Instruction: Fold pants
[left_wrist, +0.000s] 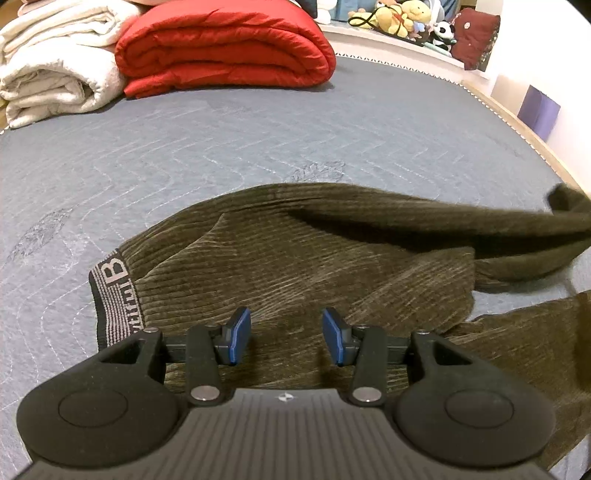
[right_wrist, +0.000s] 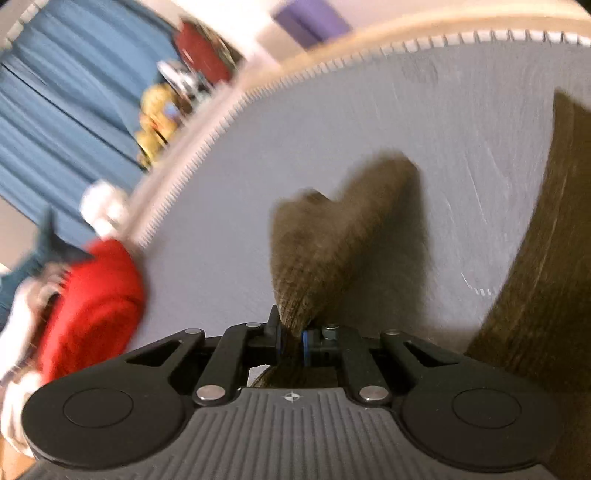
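In the left wrist view, the brown corduroy pants lie on the grey quilted bed and fill the middle and the lower right of the frame. The striped waistband with a large letter B is at the left of the frame. One leg of the pants runs toward the right edge of the frame and is lifted there.

The left hand-held gripper hangs over the pants at the lower centre of the frame. Its blue pads stand wide apart and hold nothing.

In the upper part of this view, a folded red blanket lies on the bed, and a folded cream blanket lies just beside it at the upper left. Some plush toys sit at the upper right.

The right wrist view is blurred. The right hand-held gripper at the lower centre of the frame is closed tight on a bunch of the pants fabric, which rises above the fingers. More of the pants is at the right edge of the frame.
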